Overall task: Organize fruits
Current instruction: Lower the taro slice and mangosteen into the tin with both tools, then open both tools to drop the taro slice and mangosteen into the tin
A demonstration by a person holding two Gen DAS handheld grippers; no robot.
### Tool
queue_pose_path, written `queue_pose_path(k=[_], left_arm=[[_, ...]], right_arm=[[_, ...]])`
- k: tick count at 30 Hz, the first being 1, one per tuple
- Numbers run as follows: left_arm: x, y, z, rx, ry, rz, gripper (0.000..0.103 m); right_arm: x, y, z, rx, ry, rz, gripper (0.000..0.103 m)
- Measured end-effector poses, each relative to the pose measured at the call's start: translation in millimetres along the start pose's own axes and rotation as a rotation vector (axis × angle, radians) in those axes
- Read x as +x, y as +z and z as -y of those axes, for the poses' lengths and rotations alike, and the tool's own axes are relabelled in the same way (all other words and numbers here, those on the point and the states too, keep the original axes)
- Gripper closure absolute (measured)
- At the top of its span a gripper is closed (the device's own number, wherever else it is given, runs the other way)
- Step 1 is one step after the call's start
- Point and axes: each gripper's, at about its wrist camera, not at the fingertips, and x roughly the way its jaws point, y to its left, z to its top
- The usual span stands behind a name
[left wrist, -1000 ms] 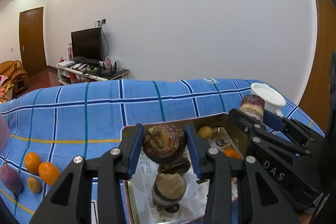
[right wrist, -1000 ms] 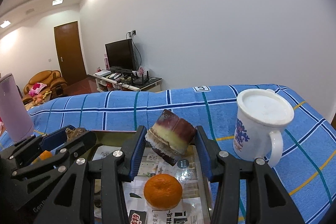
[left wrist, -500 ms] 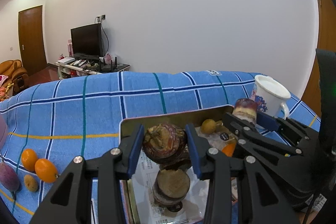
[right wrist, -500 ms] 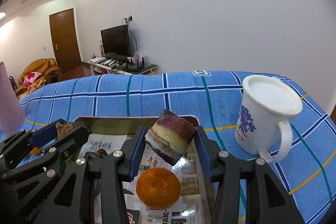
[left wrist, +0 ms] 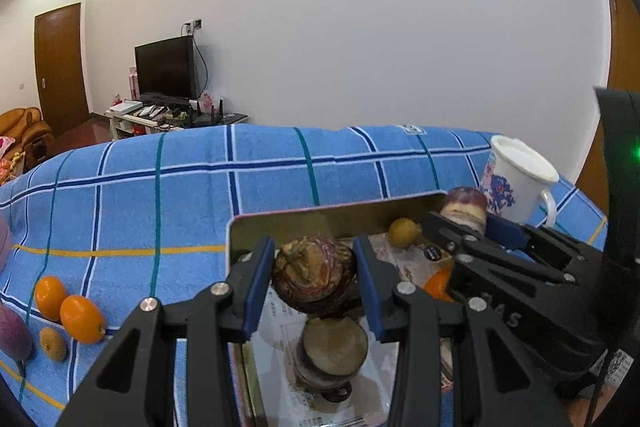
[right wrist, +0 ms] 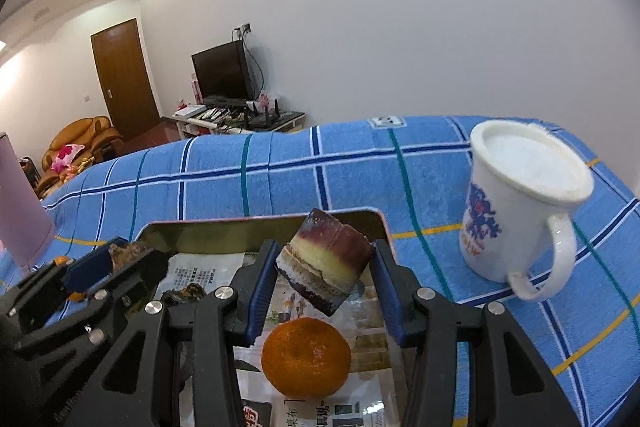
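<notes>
Left gripper (left wrist: 315,277) jaws clenched on a dark purple-brown sugarcane chunk (left wrist: 314,277), cut end facing the camera, blue pads pressed against both sides. Held up over the metal tray (left wrist: 280,225), just above a second sugarcane piece (left wrist: 331,353) standing on the newspaper lining (left wrist: 276,343).

Right gripper (right wrist: 325,277) jaws likewise grasping a striped sugarcane segment (right wrist: 326,261), tilted, one corner poking down toward a tangerine (right wrist: 306,357) lying in the tray right below. Segment clear of the fruit, hanging over the near right part of the tray.

Only in the left wrist view: a small yellowish fruit (left wrist: 403,233) in the far corner of the tray, plus loose stuff off to the left on the blue checked cloth (left wrist: 160,211) covering the bench. Two kumquats (left wrist: 66,305) touching each other, a small brown fruit (left wrist: 53,343) just beside them, a purple fruit (left wrist: 14,333) at the picture edge. All well apart from the tray.

Only in the right wrist view: the tangerine seen whole, printed newspaper text under it, and a pink tumbler (right wrist: 22,211) at the far left.

Both views: white mug (right wrist: 520,211) with a blue pattern standing on the cloth, right of the tray and not touching it. Each gripper visible at the edge of the other's view, side by side over the tray.

Background: TV, wooden door, orange sofa.
</notes>
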Motion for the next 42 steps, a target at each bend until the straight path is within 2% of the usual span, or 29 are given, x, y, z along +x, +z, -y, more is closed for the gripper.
queue_pose_path(k=[12, 20, 24, 30, 32, 37, 40, 42], left_arm=[[-3.9, -4.7, 4.5, 0.025, 0.034, -0.006, 0.061], [-4.9, -3.8, 11.0, 0.04, 0.054, -0.005, 0.061], [-6.5, -3.5, 11.6, 0.051, 0.058, -0.003, 0.061], [-11.6, -6.2, 19.8, 0.105, 0.077, -0.002, 0.061], [-10.4, -5.6, 19.3, 0.103, 0.074, -0.008, 0.061], [-7.3, -4.6, 17.2, 0.099, 0.078, -0.019, 0.06], [-5.4, -4.2, 15.6, 0.088, 0.099, -0.03, 0.051], [-6.5, -4.2, 13.1, 0.073, 0.118, -0.023, 0.022]], right_arm=[[16.8, -2.1, 8.5, 0.064, 0.084, -0.073, 0.054], [19.5, 2.6, 9.4, 0.073, 0.106, -0.053, 0.054], [24.5, 3.9, 9.7, 0.08, 0.12, -0.071, 0.054], [22.4, 4.7, -8.7, 0.013, 0.153, -0.06, 0.053], [21.4, 4.3, -15.0, -0.01, 0.139, -0.053, 0.055], [23.6, 4.6, -14.3, 0.003, 0.147, -0.064, 0.055], [19.6, 5.1, -14.7, 0.01, 0.163, -0.041, 0.054], [15.2, 4.7, -15.0, 0.002, 0.149, -0.018, 0.054]])
